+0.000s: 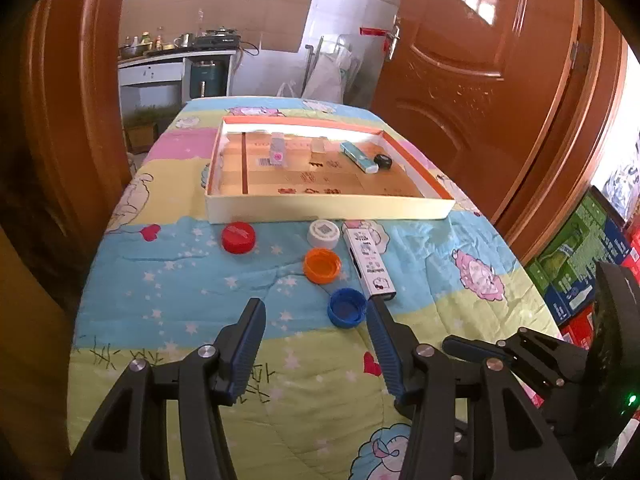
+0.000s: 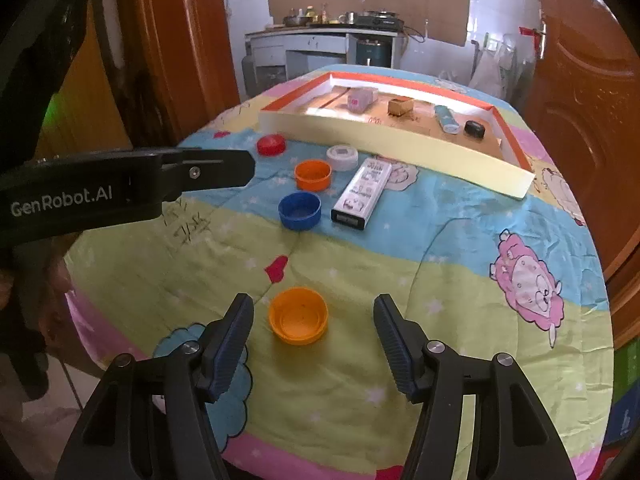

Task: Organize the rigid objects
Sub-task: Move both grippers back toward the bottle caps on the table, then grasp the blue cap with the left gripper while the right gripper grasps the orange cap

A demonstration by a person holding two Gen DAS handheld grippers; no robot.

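While both grippers gape empty, the orange cap (image 2: pixel 298 316) sits between the right gripper (image 2: pixel 314 320) fingers (untouched).

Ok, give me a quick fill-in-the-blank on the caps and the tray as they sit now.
1. The cap lying between the open fingers of the right claw is coloured ____.
2. The blue cap lies on the quilt with its hollow side facing ____.
3. The small black object lies inside the ____.
4. The red cap lies ____ the tray, on the quilt.

Missing words: orange; up; tray; outside
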